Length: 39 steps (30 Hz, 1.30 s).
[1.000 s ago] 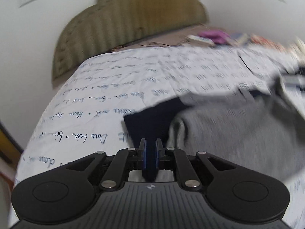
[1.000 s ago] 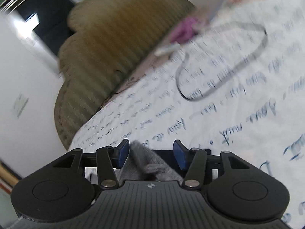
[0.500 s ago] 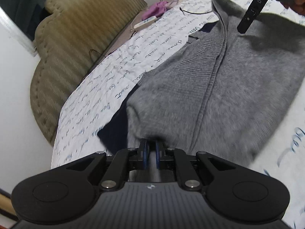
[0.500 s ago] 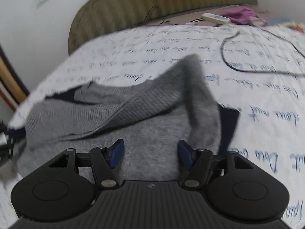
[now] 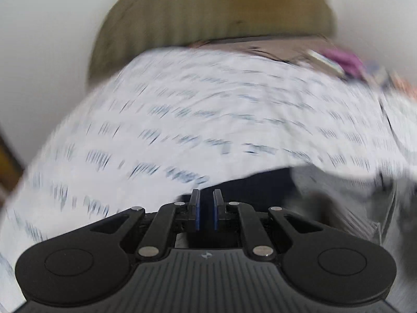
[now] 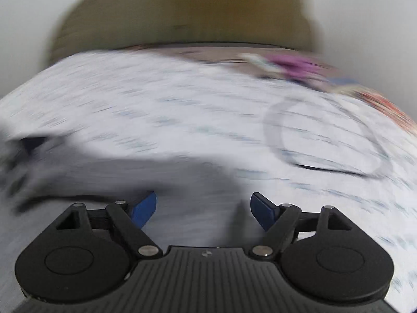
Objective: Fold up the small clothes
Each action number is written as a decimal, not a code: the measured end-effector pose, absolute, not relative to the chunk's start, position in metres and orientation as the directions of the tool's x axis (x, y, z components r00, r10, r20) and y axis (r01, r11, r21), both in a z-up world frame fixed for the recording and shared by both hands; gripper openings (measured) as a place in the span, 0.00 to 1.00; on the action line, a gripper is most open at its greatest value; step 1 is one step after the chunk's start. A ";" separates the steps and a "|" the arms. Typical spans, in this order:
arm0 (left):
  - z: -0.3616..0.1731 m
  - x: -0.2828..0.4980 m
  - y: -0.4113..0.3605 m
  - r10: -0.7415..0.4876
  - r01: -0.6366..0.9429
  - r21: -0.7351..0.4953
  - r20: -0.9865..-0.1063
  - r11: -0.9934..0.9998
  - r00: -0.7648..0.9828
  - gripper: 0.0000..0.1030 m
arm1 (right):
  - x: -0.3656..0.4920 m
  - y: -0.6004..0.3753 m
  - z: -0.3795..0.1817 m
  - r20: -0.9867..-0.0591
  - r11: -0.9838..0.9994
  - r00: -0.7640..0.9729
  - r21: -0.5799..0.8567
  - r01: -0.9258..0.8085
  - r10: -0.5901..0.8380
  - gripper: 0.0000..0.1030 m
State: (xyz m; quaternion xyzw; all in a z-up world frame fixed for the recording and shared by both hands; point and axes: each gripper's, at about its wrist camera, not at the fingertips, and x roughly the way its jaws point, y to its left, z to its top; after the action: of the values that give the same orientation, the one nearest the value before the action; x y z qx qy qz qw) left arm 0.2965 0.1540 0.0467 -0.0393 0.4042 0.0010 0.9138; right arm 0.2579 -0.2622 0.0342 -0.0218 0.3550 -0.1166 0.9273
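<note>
Your right gripper (image 6: 203,208) has just opened wide, letting go of the grey sweater (image 6: 198,182) beneath it. Your left gripper (image 5: 206,212) stays nearly closed, but blur hides whether the dark cloth (image 5: 250,185) is still pinched.

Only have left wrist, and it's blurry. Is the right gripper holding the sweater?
Observer: No. The right gripper has its fingers wide. They have just been opening, and the pads press on nothing.
Operator: Where's the sweater?
Observer: The sweater lies on the sheet, under and ahead of those fingers.
Operator: Anything to its right?
Observer: A cable loop on the sheet. It looks apart from the sweater.
</note>
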 end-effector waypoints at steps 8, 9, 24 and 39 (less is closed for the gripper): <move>0.048 0.251 0.162 -0.156 0.153 -0.067 -0.701 0.986 0.696 0.09 | 0.226 -0.319 0.042 -0.625 0.971 0.779 0.156 0.183 -0.046 0.80; 0.053 0.245 0.156 -0.155 0.193 -0.021 -0.683 0.981 0.714 0.09 | 0.228 -0.316 0.042 -0.635 0.970 0.773 0.190 0.150 0.005 0.80; 0.038 0.228 0.041 -0.191 0.557 0.577 -0.572 0.597 0.798 0.21 | 0.245 -0.323 0.014 -0.668 0.922 0.733 0.355 0.157 0.132 0.82; 0.054 0.258 0.056 -0.317 0.603 0.387 -0.588 0.697 0.744 0.09 | 0.247 -0.338 0.009 -0.643 0.900 0.752 0.401 0.169 0.145 0.83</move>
State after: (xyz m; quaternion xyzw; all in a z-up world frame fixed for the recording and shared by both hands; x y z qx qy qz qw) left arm 0.2576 0.0560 0.0538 0.2903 0.2465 -0.2593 0.8875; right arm 0.2466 -0.3384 0.0089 0.2231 0.3522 -0.0065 0.9089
